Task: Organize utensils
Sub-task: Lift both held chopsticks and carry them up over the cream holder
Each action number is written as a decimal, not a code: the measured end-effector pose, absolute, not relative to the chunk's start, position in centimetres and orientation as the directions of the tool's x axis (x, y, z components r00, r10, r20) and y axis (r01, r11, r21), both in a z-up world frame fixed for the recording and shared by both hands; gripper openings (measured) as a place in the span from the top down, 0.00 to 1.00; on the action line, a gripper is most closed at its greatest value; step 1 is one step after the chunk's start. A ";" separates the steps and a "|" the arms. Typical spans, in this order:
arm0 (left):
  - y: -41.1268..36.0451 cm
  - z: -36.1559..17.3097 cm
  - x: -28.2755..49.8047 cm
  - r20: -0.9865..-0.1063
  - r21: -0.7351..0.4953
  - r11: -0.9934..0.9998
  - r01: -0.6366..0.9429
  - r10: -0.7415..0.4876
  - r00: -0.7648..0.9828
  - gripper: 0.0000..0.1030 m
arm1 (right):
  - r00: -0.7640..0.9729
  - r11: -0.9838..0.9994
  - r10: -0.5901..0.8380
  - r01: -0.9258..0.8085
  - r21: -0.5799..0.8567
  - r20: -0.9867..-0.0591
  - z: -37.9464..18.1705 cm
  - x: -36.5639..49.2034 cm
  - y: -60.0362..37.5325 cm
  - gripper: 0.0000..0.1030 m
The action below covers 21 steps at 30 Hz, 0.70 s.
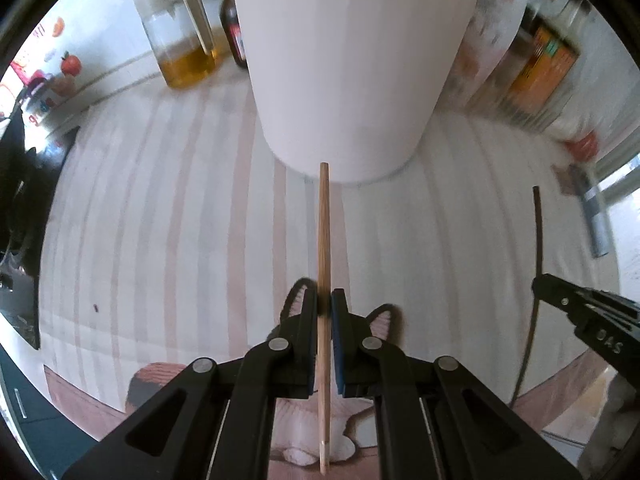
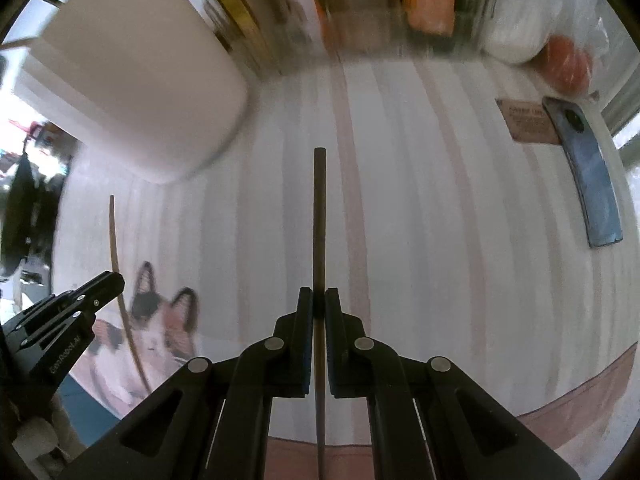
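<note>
My left gripper (image 1: 324, 300) is shut on a light wooden chopstick (image 1: 324, 240), whose end points at the base of a tall white container (image 1: 352, 60) just ahead. My right gripper (image 2: 319, 300) is shut on a dark brown chopstick (image 2: 319, 220) held above the striped tablecloth. The white container (image 2: 136, 92) stands to its upper left. Each view shows the other gripper at its side: the right one (image 1: 538, 286) with the dark chopstick (image 1: 538, 240), the left one (image 2: 116, 280) with the light chopstick (image 2: 114, 232).
A glass jug of amber liquid (image 1: 180, 36) and a dark bottle (image 1: 234, 28) stand at the back left. Boxes and jars (image 1: 540, 64) line the back right. A phone (image 2: 584, 168) and a brown card (image 2: 528, 120) lie at the right. A cat picture (image 2: 160, 328) is printed on the cloth.
</note>
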<state>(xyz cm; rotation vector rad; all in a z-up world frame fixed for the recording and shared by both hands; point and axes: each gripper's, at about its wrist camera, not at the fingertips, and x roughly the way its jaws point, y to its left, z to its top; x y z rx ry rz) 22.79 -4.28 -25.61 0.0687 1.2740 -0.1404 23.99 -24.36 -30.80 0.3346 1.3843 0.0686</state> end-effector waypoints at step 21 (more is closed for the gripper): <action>-4.0 -12.5 23.3 -0.826 -0.084 0.979 0.184 -0.171 0.537 0.97 | 0.495 0.937 0.265 0.069 0.342 -0.828 -19.2 25.0 -24.5 0.95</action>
